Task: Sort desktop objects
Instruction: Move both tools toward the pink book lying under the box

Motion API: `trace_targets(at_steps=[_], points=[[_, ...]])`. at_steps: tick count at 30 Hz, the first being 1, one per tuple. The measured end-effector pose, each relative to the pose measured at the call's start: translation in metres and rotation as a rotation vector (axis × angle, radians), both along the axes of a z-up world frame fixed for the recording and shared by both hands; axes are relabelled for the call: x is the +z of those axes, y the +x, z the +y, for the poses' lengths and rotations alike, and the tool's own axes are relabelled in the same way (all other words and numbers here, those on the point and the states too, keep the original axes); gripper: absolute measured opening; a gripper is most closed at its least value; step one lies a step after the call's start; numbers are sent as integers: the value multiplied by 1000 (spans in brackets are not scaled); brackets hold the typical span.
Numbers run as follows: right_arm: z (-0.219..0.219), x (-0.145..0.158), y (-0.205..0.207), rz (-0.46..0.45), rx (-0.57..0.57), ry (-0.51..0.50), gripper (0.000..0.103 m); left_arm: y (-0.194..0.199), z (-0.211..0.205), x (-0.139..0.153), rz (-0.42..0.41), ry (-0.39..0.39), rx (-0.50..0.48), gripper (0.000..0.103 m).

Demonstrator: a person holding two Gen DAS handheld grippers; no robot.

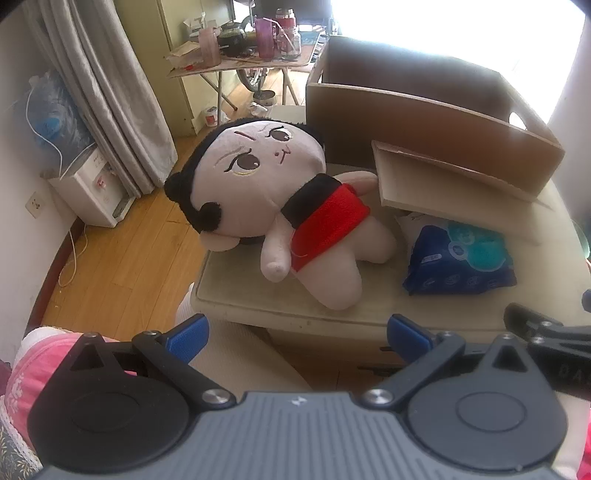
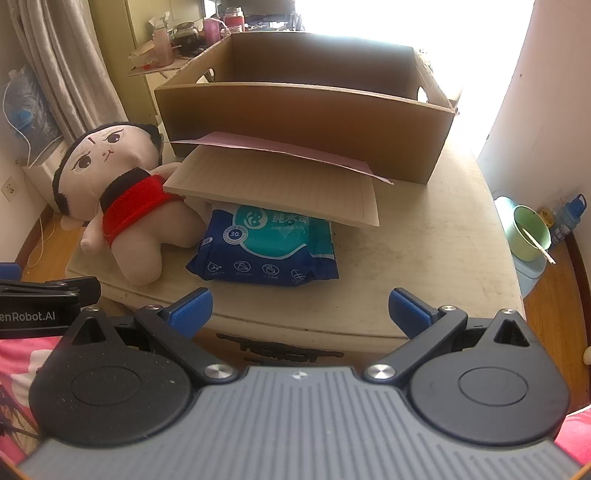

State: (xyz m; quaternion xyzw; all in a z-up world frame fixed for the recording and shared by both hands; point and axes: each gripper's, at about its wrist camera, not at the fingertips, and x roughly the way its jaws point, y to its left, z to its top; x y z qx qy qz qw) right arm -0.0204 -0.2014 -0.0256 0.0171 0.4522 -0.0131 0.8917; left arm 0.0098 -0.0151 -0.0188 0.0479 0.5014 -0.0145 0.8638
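While both grippers, left gripper (image 1: 297, 334) and right gripper (image 2: 299, 310), are hovering spread and empty, beige table (image 2: 443, 236) is carrying cardboard box (image 2: 295, 122) at far edge; window glare is possibly hiding detail.

Folding side table (image 1: 236, 66), background, carries a purple cup (image 1: 265, 37), glass teapot (image 1: 232, 34) and papers. Grey curtain (image 1: 99, 85) hangs beside a white water dispenser (image 1: 92, 192). Green basin (image 2: 530, 232) sits on the floor.

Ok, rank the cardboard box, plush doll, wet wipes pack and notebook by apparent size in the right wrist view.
1. Cardboard box, clearly largest.
2. Plush doll and notebook look about alike; the notebook is tilted, so no ranking.
3. Wet wipes pack, smallest, partly under the notebook.
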Motion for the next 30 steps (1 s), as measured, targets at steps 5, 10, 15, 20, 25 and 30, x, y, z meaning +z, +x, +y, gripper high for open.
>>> trace_targets(at_steps=[5,10,15,20,25,30], points=[[0,-1,1,8,0,-2,102,1,1,-3,10,1,1,103],[0,-2,2,8,1,-6,102,1,1,-3,12,0,1,103],[-2,-1,6,9,-6,-5,102,8,0,-2,14,7,-5,103],[-4,3,12,0,-10,-12,102,18,-3,1,6,20,-12,103],[-5,13,21,-31,-14,-34,102,31,-7,9,-18,12,-28,103],[-11,29,30,-81,24,-54,102,46,-15,22,-69,-11,-54,103]])
